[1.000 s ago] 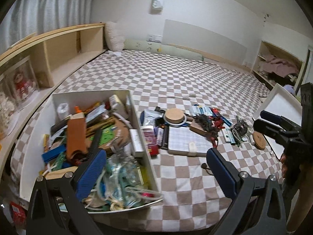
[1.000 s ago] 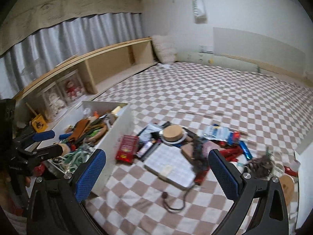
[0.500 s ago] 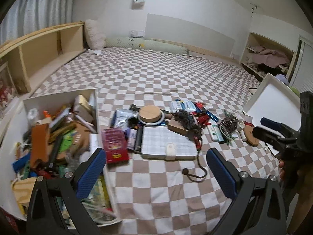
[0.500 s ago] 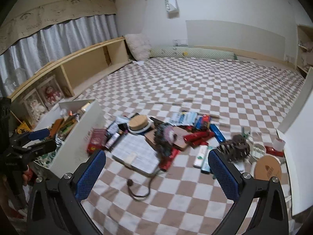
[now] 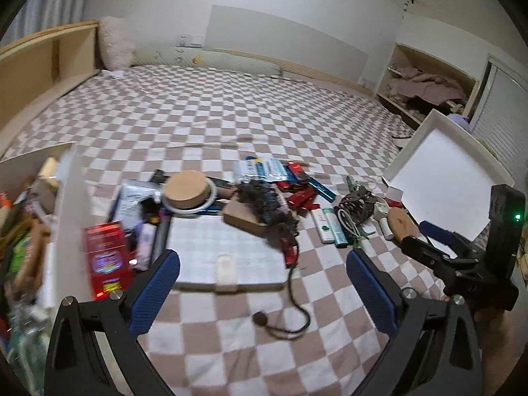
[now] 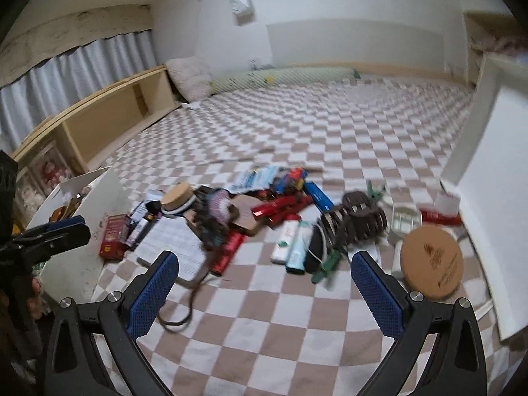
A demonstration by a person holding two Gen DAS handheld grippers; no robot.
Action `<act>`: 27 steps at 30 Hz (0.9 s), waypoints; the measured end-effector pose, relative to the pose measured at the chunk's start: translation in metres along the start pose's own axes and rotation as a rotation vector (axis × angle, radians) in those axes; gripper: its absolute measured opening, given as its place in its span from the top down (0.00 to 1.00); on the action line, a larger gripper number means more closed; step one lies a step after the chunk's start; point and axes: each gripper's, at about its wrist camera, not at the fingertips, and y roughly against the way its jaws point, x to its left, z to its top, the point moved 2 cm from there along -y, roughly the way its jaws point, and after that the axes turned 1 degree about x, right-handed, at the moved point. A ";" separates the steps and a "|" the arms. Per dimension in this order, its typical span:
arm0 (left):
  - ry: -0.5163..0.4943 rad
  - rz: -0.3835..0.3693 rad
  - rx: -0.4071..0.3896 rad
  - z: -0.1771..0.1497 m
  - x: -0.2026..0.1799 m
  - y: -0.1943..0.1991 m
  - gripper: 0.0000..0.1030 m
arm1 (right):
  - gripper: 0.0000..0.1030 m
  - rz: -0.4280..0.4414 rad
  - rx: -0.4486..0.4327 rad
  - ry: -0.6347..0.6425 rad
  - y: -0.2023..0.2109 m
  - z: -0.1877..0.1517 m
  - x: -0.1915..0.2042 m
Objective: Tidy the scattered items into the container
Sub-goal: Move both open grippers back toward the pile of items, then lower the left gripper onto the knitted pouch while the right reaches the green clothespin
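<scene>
While over the checkered bed [image 5: 231,122], both claws, left [image 5: 262,292] and right [image 6: 264,292], wide, empty-fingered.

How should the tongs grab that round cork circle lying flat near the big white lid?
Probably by its rim. The cork disc lies flat on the checkered blanket, so its broad face gives nothing to pinch. Bring the open right tongs down from above, one finger on each side of the edge. The near side looks clearest; the white lid and a small white tray crowd the far side.

Scattered items [image 5: 264,204] right of the container [image 5: 71,198]
</scene>
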 end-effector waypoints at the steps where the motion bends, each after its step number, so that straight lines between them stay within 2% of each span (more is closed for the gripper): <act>1: -0.004 -0.010 0.002 0.001 -0.003 -0.007 0.02 | 0.00 -0.006 0.004 -0.013 -0.002 -0.001 -0.005; 5: -0.021 -0.036 0.006 0.007 -0.016 -0.032 0.03 | 0.00 -0.058 0.020 -0.059 -0.012 -0.006 -0.029; 7: -0.037 -0.036 0.013 0.010 -0.024 -0.046 0.13 | 0.00 -0.075 0.025 -0.082 -0.016 -0.008 -0.040; 12: -0.061 -0.041 0.028 0.018 -0.038 -0.076 0.16 | 0.00 -0.114 0.020 -0.137 -0.019 -0.014 -0.064; 17: -0.080 0.010 0.035 0.024 -0.045 -0.105 0.16 | 0.00 -0.142 0.027 -0.151 -0.021 -0.021 -0.078; 23: -0.100 0.112 0.040 0.031 -0.042 -0.135 0.16 | 0.00 -0.141 0.033 -0.195 -0.020 -0.027 -0.093; 24: -0.103 0.119 0.041 0.032 -0.042 -0.138 0.18 | 0.00 -0.134 0.038 -0.200 -0.022 -0.028 -0.093; 25: -0.109 0.126 0.046 0.032 -0.042 -0.142 0.27 | 0.00 -0.127 0.041 -0.206 -0.023 -0.028 -0.094; 27: -0.115 0.140 0.060 0.033 -0.040 -0.149 0.35 | 0.00 -0.110 0.052 -0.221 -0.027 -0.027 -0.093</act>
